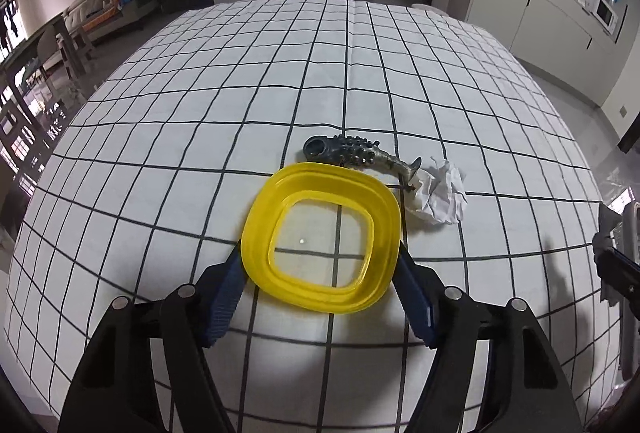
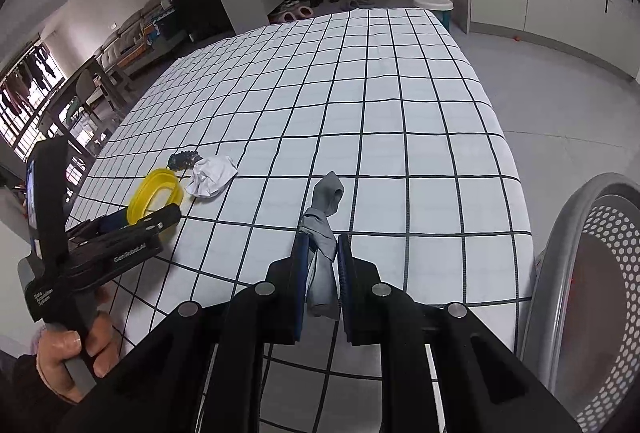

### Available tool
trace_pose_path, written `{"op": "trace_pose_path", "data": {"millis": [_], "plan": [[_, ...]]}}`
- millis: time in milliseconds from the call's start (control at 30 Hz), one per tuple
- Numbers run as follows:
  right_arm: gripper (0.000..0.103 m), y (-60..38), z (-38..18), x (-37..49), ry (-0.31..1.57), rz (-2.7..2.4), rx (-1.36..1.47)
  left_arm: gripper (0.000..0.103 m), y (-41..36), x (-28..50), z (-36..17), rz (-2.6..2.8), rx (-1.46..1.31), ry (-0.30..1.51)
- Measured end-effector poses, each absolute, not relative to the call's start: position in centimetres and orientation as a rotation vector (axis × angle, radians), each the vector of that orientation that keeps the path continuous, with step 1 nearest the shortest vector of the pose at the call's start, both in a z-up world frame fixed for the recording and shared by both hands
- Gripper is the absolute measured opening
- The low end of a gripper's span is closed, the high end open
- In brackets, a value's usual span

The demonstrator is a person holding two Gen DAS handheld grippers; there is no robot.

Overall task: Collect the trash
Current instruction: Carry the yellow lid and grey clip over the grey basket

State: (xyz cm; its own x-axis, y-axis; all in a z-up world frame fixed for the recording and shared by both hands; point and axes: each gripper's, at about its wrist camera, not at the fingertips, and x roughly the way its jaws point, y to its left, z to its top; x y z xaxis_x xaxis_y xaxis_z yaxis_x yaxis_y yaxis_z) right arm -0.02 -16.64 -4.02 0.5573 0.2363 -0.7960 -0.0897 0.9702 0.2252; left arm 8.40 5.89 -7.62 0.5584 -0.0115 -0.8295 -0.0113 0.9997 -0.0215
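My left gripper (image 1: 320, 253) is shut on a yellow plastic lid (image 1: 256, 233), held by its two side edges just above the checked tablecloth (image 1: 160, 153); the lid also shows in the right wrist view (image 2: 158, 193). Beyond it lie a dark knobbly fish-shaped toy (image 1: 352, 153) and a crumpled white paper ball (image 1: 440, 193), also in the right wrist view (image 2: 212, 175). My right gripper (image 2: 322, 245) is shut on a grey sock (image 2: 324, 217), held above the table near its right edge.
A grey perforated basket (image 2: 592, 281) stands just off the table's right edge. The table edge drops to a grey floor on the right. Cabinets, a shoe rack and a sofa are far behind.
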Motion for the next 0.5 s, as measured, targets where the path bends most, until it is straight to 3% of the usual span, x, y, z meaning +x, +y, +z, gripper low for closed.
{"op": "trace_pose_path", "data": {"millis": [500], "plan": [[0.014,-19.2,-2.3,-2.8,0.901,0.123,0.188,0.068,5.6,5.2,-4.4,-0.031,-0.003,0.872]]}}
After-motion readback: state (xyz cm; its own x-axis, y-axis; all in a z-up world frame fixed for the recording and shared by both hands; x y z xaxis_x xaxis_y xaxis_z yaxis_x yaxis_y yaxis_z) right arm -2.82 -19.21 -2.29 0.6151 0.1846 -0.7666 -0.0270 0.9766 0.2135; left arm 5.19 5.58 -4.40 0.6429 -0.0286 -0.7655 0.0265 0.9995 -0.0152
